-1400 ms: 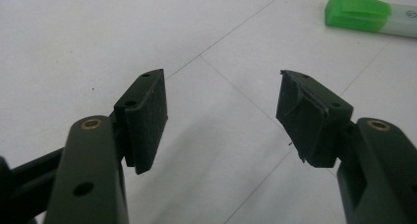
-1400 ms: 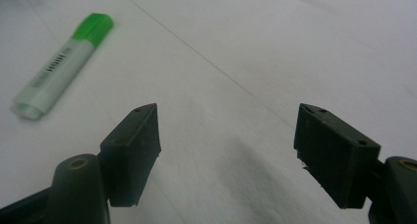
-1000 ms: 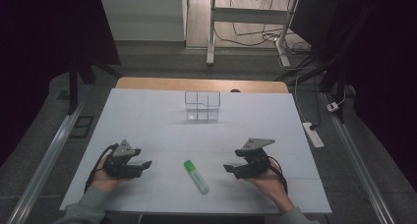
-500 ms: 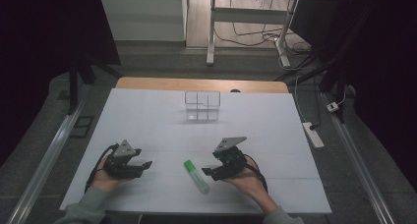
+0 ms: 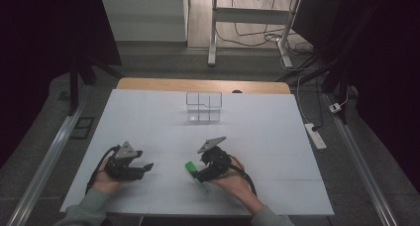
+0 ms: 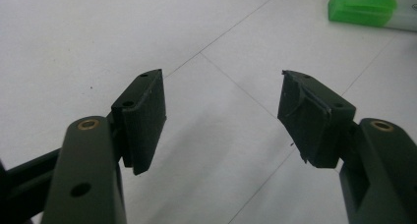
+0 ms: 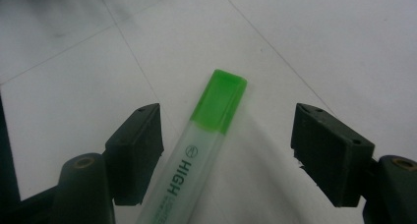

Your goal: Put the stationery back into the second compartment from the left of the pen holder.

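A highlighter (image 5: 191, 166) with a green cap and a pale body marked "HIGH" lies flat on the white table (image 5: 277, 137), near the front middle. My right gripper (image 5: 198, 175) is over it, its jaws on either side of the highlighter (image 7: 206, 135). The right gripper (image 7: 228, 133) has just been closing a little, but its pads still stand clear of the pen. My left gripper (image 5: 147, 167) rests at the front left, open and holding nothing. In the left gripper view the left gripper (image 6: 221, 113) has bare table between its jaws, with the highlighter (image 6: 364, 8) off to the upper right.
A clear divided box (image 5: 203, 107) stands at the back middle of the table. A wooden strip (image 5: 148, 83) runs along the far edge. A white power strip (image 5: 316, 136) lies on the floor by the right edge.
My right gripper has moved left across the table from the front right to the highlighter, and now straddles it. The left gripper and the highlighter have stayed put.
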`<state>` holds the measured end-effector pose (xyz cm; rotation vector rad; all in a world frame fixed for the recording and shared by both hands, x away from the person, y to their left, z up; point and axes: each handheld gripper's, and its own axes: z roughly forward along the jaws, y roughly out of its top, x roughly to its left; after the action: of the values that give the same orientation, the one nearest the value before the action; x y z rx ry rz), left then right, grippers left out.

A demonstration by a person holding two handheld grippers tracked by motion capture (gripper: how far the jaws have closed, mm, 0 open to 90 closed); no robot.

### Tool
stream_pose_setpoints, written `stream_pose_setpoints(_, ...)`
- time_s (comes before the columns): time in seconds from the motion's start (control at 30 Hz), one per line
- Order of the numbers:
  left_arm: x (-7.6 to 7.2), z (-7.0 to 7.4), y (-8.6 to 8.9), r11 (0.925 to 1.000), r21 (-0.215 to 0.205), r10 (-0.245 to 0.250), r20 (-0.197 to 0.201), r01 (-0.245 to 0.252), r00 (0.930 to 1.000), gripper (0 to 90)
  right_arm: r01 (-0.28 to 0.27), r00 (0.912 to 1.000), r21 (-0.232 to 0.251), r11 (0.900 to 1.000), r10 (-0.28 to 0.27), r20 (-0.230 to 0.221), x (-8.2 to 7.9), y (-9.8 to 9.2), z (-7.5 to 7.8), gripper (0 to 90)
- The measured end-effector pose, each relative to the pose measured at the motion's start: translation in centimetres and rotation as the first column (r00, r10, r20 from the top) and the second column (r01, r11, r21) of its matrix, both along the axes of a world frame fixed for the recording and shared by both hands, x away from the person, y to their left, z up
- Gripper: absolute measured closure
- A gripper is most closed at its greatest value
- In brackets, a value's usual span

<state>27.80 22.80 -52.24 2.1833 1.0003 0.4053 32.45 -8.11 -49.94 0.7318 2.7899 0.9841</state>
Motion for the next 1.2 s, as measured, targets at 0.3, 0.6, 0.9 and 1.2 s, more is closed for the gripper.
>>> stream_pose_setpoints(0.3, 0.0, -0.1, 0.0, 1.0, 0.006, -0.003, -0.002, 0.003, 1.0, 34.4, 0.004, 0.9995, -0.049, 0.999, -0.006, -0.03, 0.4, 2.0, -1.2, 29.8)
stream_pose_setpoints(0.6, 0.1, -0.1, 0.4, 0.9999, 0.003, 0.011, -0.002, -0.011, 0.9999, 33.9, 0.019, 0.9998, -0.11, 0.994, -0.019, 0.002, 0.7, 3.1, -1.9, 36.9)
stream_pose_setpoints(0.9, 0.1, -0.1, 0.4, 0.9999, 0.006, 0.01, -0.001, -0.01, 0.9999, 33.9, 0.052, 0.9981, -0.148, 0.988, -0.047, 0.039, 0.6, 3.3, -1.7, 62.3)
stream_pose_setpoints(1.2, 0.1, -0.2, 0.4, 0.9999, 0.009, 0.009, -0.003, -0.009, 1.0, 33.9, 0.049, 0.9981, -0.155, 0.987, -0.042, 0.045, 0.7, 3.2, -1.6, 67.0)
